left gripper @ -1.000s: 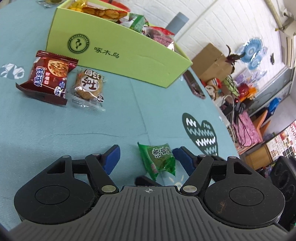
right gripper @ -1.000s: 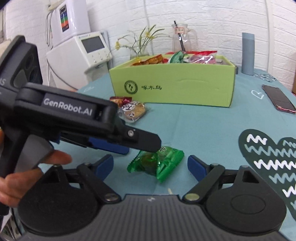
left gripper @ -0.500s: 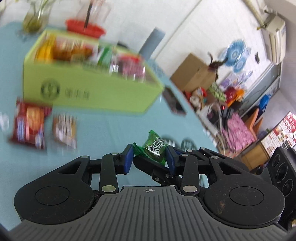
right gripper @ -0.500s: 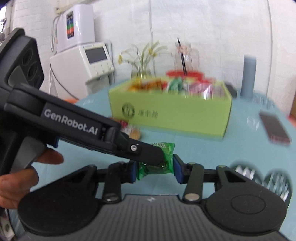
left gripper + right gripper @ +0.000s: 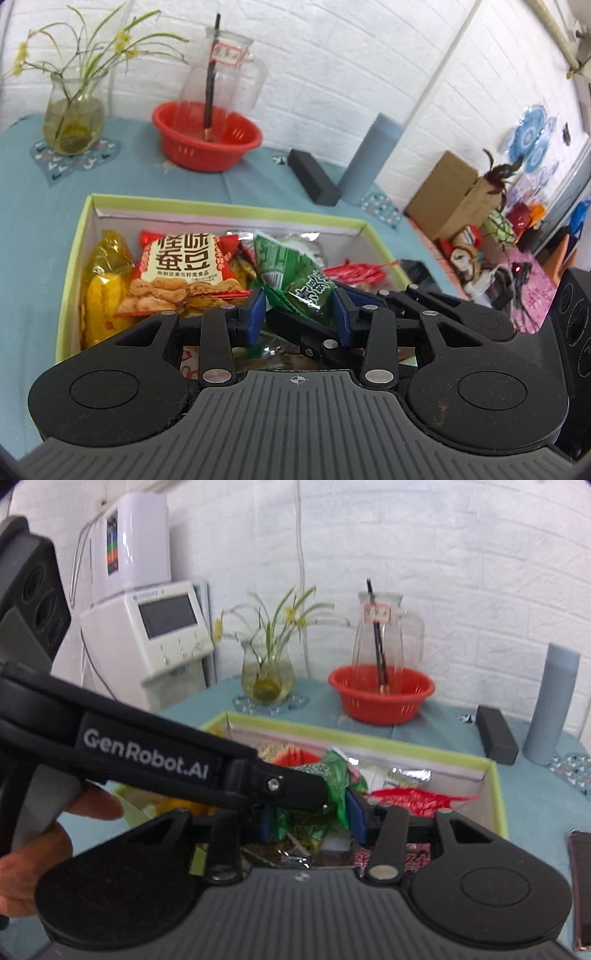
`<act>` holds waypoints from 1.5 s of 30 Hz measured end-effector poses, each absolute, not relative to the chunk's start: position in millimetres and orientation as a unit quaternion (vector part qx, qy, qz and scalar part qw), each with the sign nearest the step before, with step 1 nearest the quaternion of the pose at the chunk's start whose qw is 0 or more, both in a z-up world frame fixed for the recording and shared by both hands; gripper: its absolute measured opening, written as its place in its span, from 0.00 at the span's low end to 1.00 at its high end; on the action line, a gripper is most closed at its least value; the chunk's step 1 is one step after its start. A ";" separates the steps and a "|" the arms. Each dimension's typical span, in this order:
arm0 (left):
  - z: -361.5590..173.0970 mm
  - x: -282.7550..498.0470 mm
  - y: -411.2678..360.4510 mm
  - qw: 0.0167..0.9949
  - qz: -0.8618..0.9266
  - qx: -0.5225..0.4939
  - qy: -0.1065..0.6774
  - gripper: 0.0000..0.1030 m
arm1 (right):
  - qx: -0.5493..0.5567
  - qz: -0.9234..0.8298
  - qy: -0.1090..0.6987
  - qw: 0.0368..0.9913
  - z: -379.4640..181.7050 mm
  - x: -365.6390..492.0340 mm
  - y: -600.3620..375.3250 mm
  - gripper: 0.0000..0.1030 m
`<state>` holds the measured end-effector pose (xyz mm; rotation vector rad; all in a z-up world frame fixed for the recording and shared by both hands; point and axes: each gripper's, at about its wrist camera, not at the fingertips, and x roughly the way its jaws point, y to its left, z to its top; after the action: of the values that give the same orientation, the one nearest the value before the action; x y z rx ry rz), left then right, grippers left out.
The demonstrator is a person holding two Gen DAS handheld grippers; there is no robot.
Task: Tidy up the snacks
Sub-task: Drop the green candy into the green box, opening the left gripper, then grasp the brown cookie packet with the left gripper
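While both sets of tongs pinch one green snack packet (image 5: 308, 291) from opposite sides, it hangs above the open green box (image 5: 70, 258), which sits on the teal surface (image 5: 33, 206). The left tongs (image 5: 299, 319) press their blue pads on the wrapper; the right tongs (image 5: 312, 821) grip it too, nearly closed. Held over packets already inside, it seems poised for dropping in. A red basket (image 5: 207, 147) stands behind.

green snack packet (image 5: 310, 291) | off table, now over green box (image 5: 221, 212) | both tongs closed on it
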<state>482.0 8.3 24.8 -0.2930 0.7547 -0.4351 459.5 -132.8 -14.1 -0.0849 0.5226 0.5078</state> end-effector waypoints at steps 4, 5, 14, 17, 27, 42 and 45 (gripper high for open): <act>17.1 474.8 4.6 0.899 -0.213 -0.130 0.360 0.27 | -0.046 0.240 0.261 0.934 -19.3 457.9 -130.4 0.57; 19.1 470.7 3.4 0.900 -0.213 -0.126 0.358 0.31 | -0.045 0.240 0.259 0.934 -16.7 453.5 -131.8 0.60; 64.7 377.8 7.8 0.936 -0.195 -0.092 0.278 0.58 | -0.043 0.210 0.172 0.962 22.3 349.8 -159.0 0.92; 71.9 350.7 9.2 0.938 -0.202 -0.085 0.269 0.58 | -0.040 0.206 0.179 0.961 17.5 321.0 -160.4 0.97; 49.0 308.3 46.0 0.931 -0.193 -0.098 0.295 0.61 | -0.048 0.224 0.242 0.943 -24.9 281.9 -136.0 0.97; -20.6 395.6 110.7 0.898 -0.109 -0.163 0.393 0.51 | -0.058 0.270 0.304 0.912 -69.7 363.5 -88.7 0.97; -34.6 401.0 117.4 0.892 -0.101 -0.164 0.409 0.50 | -0.060 0.255 0.311 0.914 -78.1 376.6 -83.8 0.97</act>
<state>401.0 117.4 -34.6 -0.3394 0.8485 -0.2103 376.6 -83.8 -78.1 -0.1239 0.6398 0.5243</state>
